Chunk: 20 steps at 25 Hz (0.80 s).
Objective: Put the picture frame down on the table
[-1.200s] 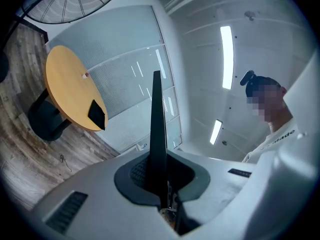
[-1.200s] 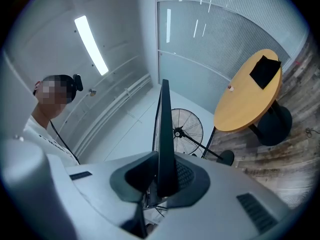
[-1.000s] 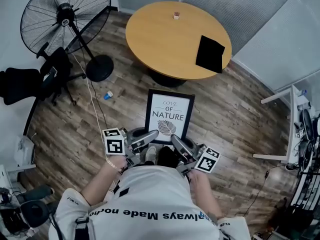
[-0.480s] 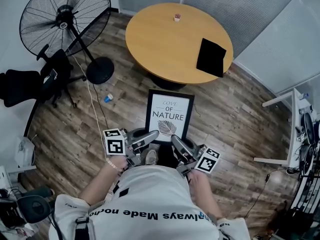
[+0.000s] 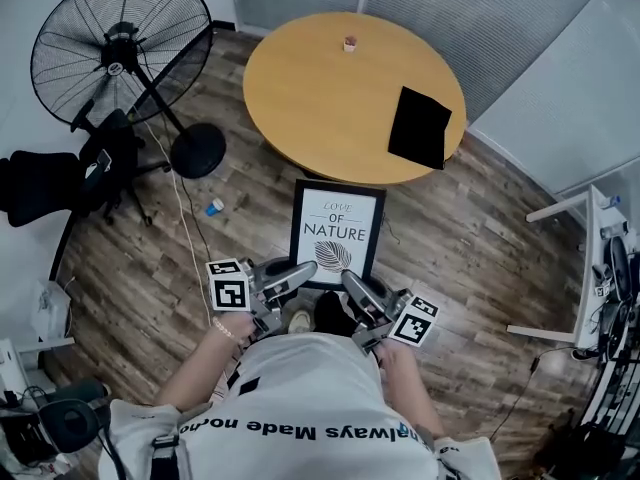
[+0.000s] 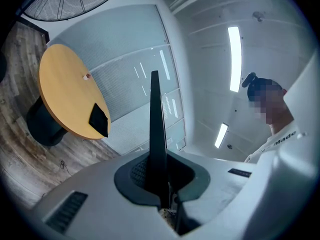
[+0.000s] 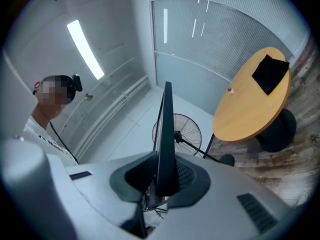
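The left fingers [image 5: 298, 271] and right fingers [image 5: 357, 287] are pinching the near edge of the picture frame [image 5: 338, 230], which is hovering mid-picture, long axis pointing at the round surface [image 5: 320, 78] above.

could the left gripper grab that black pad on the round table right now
Probably not. The left gripper is shut on the picture frame, which the right gripper also holds, and the black pad lies on the round table beyond the frame, toward the right.
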Available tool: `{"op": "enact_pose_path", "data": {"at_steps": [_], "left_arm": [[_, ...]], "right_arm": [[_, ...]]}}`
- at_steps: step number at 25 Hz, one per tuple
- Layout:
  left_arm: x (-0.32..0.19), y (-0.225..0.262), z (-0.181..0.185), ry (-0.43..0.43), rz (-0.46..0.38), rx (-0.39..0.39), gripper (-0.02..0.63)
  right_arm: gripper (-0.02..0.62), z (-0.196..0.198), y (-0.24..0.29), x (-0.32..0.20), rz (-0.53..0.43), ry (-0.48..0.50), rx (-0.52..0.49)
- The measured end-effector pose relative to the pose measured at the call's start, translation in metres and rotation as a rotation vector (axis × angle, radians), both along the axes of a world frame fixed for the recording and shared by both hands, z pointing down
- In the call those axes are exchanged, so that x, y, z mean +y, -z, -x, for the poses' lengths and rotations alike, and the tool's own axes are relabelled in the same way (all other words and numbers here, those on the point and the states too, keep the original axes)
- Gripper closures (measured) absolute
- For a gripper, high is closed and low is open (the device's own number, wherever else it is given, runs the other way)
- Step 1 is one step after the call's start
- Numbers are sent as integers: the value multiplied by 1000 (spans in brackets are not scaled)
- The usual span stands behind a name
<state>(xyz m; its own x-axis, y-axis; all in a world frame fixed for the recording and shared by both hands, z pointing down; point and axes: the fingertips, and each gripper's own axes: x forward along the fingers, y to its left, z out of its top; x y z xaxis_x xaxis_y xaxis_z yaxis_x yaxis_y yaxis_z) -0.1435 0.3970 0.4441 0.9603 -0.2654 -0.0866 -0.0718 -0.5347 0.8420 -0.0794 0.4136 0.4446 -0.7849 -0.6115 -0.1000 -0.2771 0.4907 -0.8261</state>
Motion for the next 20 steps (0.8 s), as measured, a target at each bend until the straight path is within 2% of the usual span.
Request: {"op": "enact_pose_path", "data": {"at_steps": [3, 20], "left_arm": [[-31, 2, -10, 2, 11, -2, 565], [-118, 4, -94, 26, 34, -26, 565]], "right_arm": [[526, -11, 2, -31, 12, -1, -6], [525, -95, 3, -120, 23, 8, -40]]}}
